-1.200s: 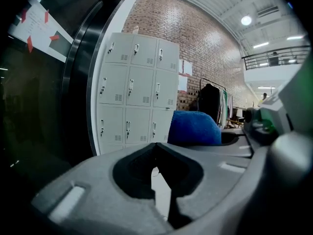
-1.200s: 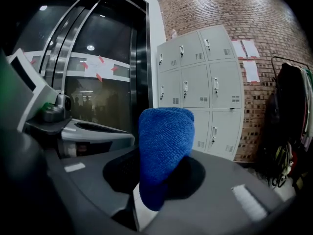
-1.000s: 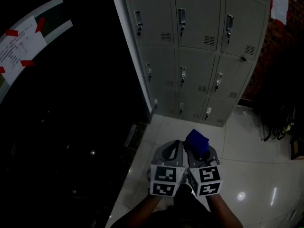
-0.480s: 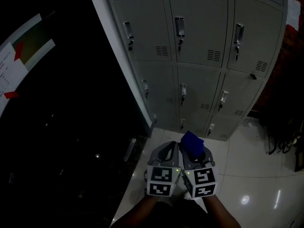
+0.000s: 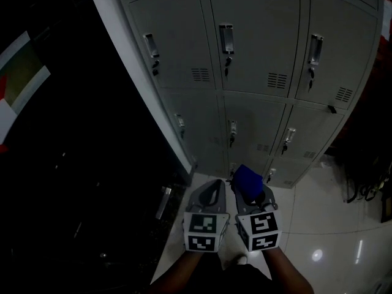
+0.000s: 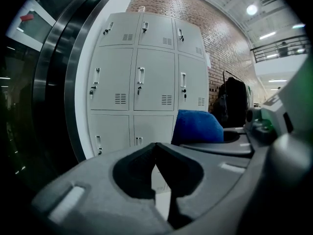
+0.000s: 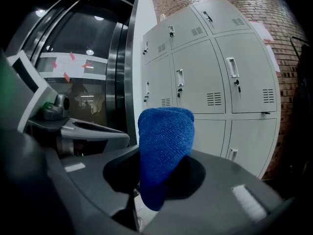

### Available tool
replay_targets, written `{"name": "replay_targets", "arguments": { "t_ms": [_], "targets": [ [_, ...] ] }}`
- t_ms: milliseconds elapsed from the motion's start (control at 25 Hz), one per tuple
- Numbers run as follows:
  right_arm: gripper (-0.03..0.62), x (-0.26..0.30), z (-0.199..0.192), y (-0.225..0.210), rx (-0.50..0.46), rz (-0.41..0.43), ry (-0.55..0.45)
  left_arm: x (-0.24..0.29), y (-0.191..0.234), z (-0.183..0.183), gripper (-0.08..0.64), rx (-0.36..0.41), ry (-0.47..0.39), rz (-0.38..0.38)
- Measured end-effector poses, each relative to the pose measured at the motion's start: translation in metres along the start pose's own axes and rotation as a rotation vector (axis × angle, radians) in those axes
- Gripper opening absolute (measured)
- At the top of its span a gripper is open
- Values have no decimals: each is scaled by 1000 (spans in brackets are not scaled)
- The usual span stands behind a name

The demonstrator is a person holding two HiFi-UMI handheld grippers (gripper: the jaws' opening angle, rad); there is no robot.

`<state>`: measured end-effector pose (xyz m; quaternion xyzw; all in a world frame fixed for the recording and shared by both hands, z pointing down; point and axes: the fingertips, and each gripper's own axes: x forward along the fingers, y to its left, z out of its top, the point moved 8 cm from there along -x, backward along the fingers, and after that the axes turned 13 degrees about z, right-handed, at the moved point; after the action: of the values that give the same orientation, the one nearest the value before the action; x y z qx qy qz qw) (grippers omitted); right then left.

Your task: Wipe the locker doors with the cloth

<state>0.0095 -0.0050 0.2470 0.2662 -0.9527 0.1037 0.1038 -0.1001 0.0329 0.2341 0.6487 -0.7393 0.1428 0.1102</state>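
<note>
The right tool (image 7: 155,182) has its jaws pressed on a folded blue terry cloth (image 7: 164,146), which stands up between them. The left tool (image 6: 156,148) holds nothing, its jaws together (the tips touch). Both tools are side by side above the glossy white tiled floor (image 5: 318,219), facing the grey metal locker doors (image 5: 254,72) and apart from them.

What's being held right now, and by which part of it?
The right gripper holds the blue cloth, jaws shut on its lower end, the rest standing above them. The left gripper is shut, empty.
</note>
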Motion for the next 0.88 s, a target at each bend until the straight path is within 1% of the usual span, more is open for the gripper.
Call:
{"name": "replay_targets", "arguments": {
  "t_ms": [200, 360, 520, 680, 880],
  "targets": [
    [83, 44, 14, -27, -26, -40, -12, 52, 13, 15, -5, 3, -23, -47],
    [83, 87, 26, -55, -40, -69, -30, 98, 24, 31, -5, 12, -61, -88],
    [83, 129, 31, -83, -68, -99, -57, 144, 33, 37, -5, 10, -91, -124],
    [83, 169, 30, -113, -86, -127, -79, 182, 46, 31, -5, 17, -105, -135],
    [83, 219, 28, -141, -119, -121, -71, 221, 67, 20, -5, 13, -101, -118]
  ]
}}
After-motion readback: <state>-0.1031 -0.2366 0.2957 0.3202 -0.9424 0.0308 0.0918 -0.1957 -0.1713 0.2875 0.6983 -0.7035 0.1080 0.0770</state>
